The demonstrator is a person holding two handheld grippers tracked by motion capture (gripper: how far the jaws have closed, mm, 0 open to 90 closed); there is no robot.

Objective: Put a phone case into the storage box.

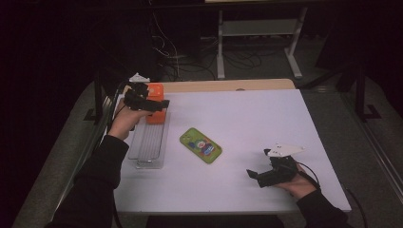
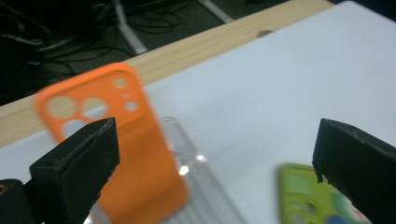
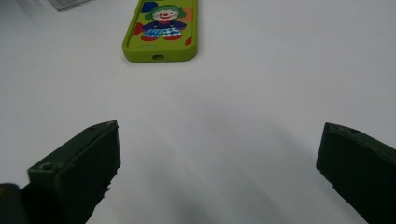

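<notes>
Orange phone case [image 1: 155,108] is seen standing up at the far end of a clear ribbed tray [image 1: 148,144], over on the left side of the white table [image 1: 247,123]. The left gripper [image 1: 157,105] is held right at that case, with its jaws spread wide; in the left gripper view the case [image 2: 116,149] sits just behind the left-hand jaw and nothing is gripped, though it's a bit blurry there. A green phone case [image 1: 200,145] with a clown picture is laid flat near the table's middle, just beside the tray. Further right, the right gripper [image 1: 253,175] is held low near the front edge, well apart from the green case [image 3: 161,29], jaws wide open and nothing held between them.
</notes>
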